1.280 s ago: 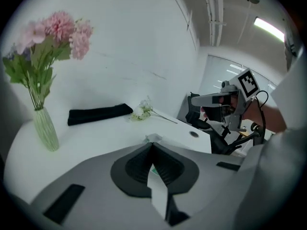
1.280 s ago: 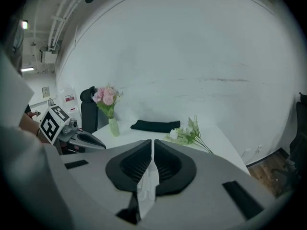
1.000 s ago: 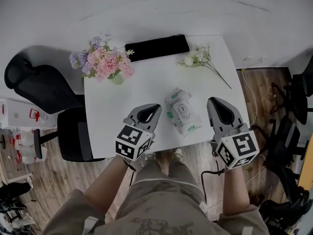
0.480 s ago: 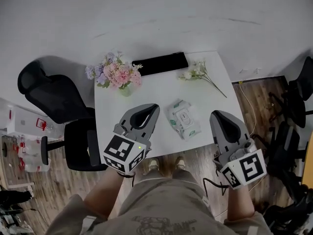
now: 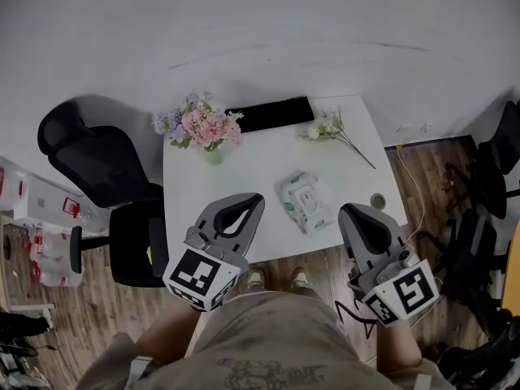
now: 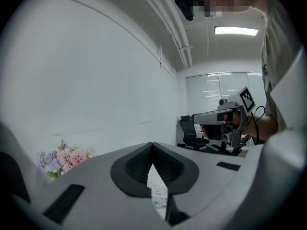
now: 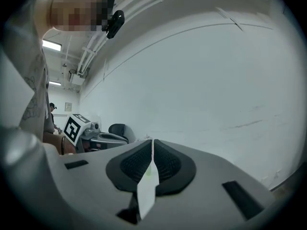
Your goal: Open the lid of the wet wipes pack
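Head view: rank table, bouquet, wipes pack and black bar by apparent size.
1. table
2. bouquet
3. wipes pack and black bar: these look about alike. The bar is longer and the pack wider, so I won't rank them.

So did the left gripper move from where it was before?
Yes. The left gripper has drawn back toward the person: its marker cube, earlier over the white table, now hangs mostly past the table's near edge.

white table (image 5: 244, 177), wet wipes pack (image 5: 305, 202) lying pretty much dead centre, pink flowers (image 5: 203, 127) at 10 o'clock, long black bar (image 5: 270, 114) at 12, loose white sprig (image 5: 331, 127) at 2, small round thing (image 5: 378, 200) at 4
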Available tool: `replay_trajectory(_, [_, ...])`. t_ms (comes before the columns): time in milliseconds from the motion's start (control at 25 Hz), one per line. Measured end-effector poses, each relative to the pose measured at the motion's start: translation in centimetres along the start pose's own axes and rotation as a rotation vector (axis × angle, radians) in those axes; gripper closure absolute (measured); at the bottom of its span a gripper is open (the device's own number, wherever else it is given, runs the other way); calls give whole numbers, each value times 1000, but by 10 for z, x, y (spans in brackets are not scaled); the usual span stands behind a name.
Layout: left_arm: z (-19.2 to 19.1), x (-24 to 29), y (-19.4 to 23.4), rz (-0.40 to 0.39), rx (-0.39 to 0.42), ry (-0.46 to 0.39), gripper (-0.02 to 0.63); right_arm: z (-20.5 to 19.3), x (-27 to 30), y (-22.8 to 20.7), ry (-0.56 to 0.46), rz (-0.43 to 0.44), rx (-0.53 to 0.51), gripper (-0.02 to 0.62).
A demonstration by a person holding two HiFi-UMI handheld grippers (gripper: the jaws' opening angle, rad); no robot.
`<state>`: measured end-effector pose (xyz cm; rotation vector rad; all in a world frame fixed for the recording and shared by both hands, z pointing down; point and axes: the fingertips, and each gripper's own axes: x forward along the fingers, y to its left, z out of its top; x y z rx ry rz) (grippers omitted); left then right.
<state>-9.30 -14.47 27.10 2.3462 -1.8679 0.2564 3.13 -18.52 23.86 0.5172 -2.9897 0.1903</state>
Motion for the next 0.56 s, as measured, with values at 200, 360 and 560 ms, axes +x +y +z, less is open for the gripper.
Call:
replay_trajectory(200, [1,-2,-3,5,-18,-7,591,-6,-2,-3,24,-21,-28,557])
replay_trajectory(360, [6,-2,-5,8,-9,-12,591,-2,-3,-4,23,-22,-47,557])
replay_trajectory(560, [10,-4,-6,15,-5,-23,591,4,-5,-5,15,-20,-67,557])
